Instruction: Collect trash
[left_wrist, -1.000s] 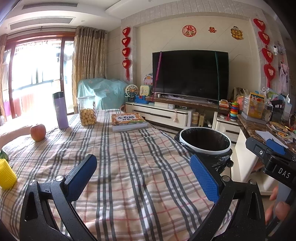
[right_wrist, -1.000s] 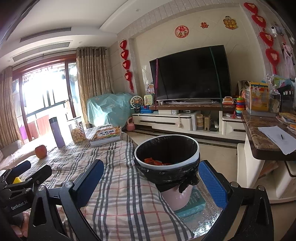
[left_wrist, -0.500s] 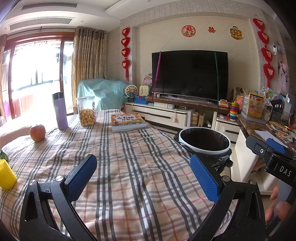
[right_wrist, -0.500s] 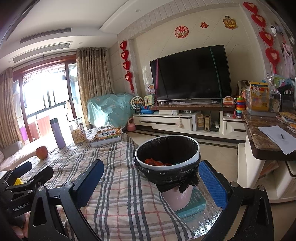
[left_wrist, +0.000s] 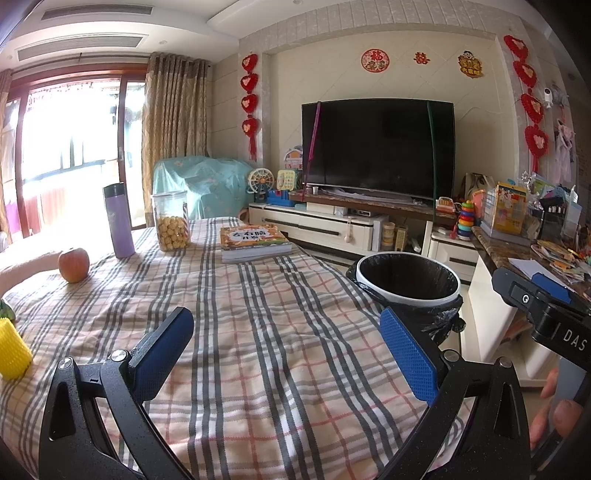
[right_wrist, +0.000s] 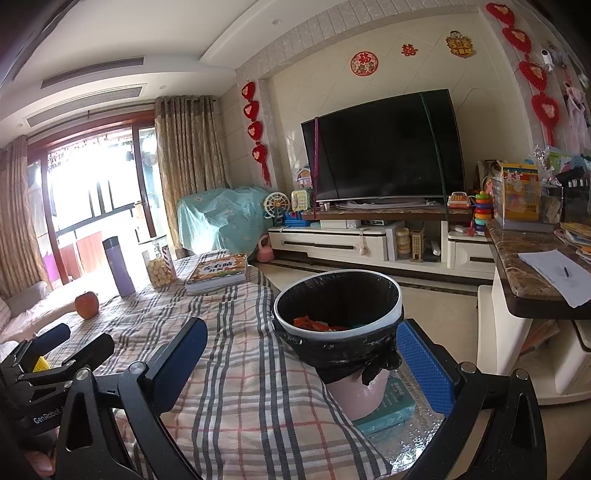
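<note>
A pink trash bin (right_wrist: 354, 387) with a black liner stands upright at the table's edge, orange scraps (right_wrist: 312, 324) lying inside.

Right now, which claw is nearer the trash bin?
Right. The right claw sits beside the trash bin; the left claw is over the tablecloth, farther left.

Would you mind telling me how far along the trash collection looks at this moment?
Some orange scraps already lie in the black-lined white bin. Nothing is in hand: the left gripper and right gripper are both open. No loose trash shows on the checked tablecloth, so it looks close to finished.
</note>
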